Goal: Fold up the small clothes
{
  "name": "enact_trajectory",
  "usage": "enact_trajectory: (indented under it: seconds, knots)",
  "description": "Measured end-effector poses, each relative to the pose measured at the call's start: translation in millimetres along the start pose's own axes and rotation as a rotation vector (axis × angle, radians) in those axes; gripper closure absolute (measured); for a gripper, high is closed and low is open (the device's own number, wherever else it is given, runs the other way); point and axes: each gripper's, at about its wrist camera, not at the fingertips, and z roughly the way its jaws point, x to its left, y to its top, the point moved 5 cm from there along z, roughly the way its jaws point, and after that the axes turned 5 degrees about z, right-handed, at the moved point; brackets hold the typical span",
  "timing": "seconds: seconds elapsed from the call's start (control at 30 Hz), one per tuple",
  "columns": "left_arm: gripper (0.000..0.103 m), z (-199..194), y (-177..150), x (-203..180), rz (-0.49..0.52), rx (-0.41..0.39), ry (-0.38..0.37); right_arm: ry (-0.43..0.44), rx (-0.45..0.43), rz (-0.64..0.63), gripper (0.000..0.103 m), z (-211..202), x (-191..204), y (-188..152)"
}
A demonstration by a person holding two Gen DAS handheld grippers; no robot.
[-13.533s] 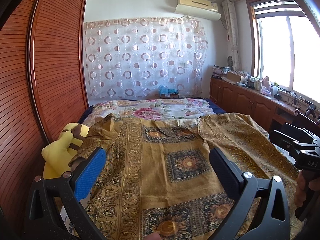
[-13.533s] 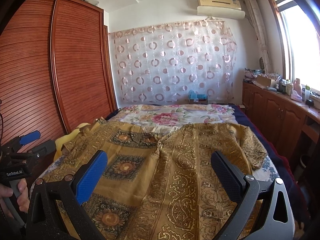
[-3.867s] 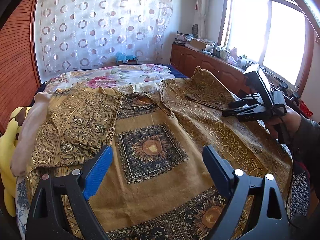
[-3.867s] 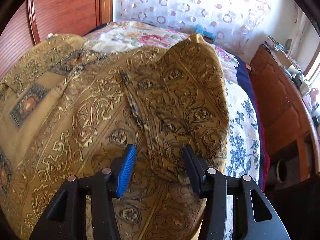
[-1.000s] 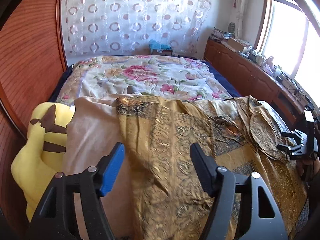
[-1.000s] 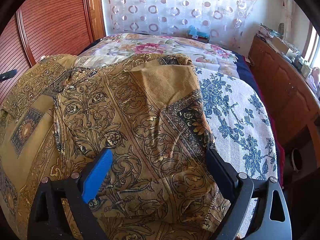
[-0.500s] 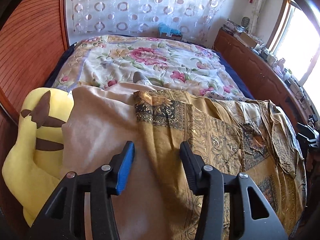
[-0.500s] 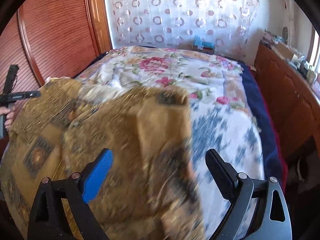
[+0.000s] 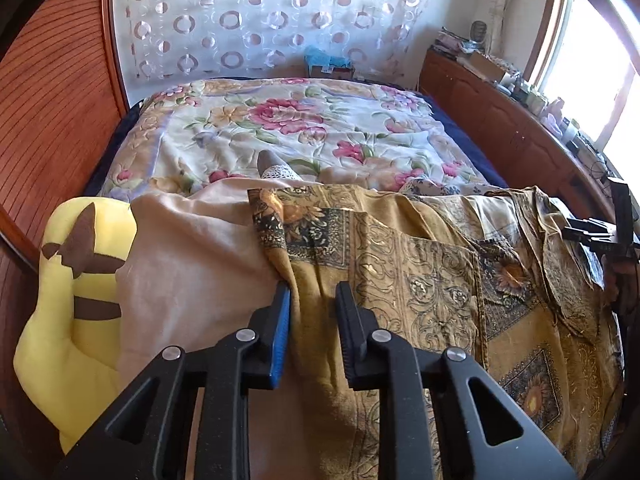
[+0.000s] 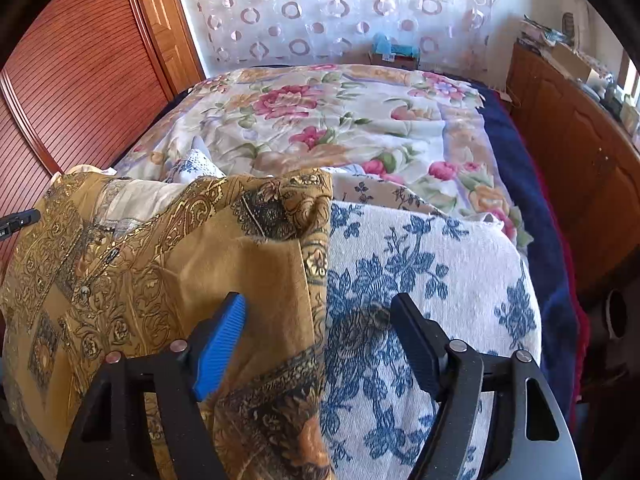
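1. Change since half a second ago: my left gripper (image 9: pixel 310 304) has narrowed its jaws from a loose gap to a tight one around the left edge of the gold patterned garment (image 9: pixel 420 280); my right gripper (image 10: pixel 320 320) has come down closer over the garment's right edge, jaws as wide as before.
2. Left gripper: jaws drawn in on a raised fold of the garment; whether the pads actually pinch the cloth, I cannot tell.
3. Right gripper: jaws released and spread wide, the blue pad over the gold cloth, the black pad over the blue-flowered white cover (image 10: pixel 440 272).
4. Garment: lies across the near end of the bed, both sides folded inward, plain gold underside showing on each flap.
5. Beige cloth (image 9: pixel 192 272): just left of the garment, touching it.
6. Yellow plush toy (image 9: pixel 60 300): at the bed's left edge, against the beige cloth.
7. Floral quilt (image 9: pixel 288 128): covers the far half of the bed.
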Motion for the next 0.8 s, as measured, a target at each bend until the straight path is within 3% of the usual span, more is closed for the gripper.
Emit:
enact_trajectory:
  seconds: [0.1,0.13,0.17,0.3,0.53,0.8]
  knots:
    - [0.093,-5,4,-2,0.005,-0.023,0.010,-0.013,0.001,-0.021,0.049,3,5,5]
    - [0.096,-9,4,-4,0.010,-0.035,0.009,-0.029,-0.001,-0.038,0.079,3,6,4]
    - [0.096,-13,6,-6,0.016,-0.050,0.010,-0.033,-0.004,-0.059,0.094,3,11,3]
    - [0.098,-29,9,-19,0.041,-0.092,0.022,-0.043,-0.029,-0.115,0.099,-2,21,-5]
    - [0.099,-64,6,-44,0.055,-0.186,-0.015,0.000,-0.165,-0.082,0.101,-49,28,-9]
    - [0.099,-117,-29,-64,0.045,-0.290,-0.051,0.054,-0.279,-0.081,0.101,-121,46,-59]
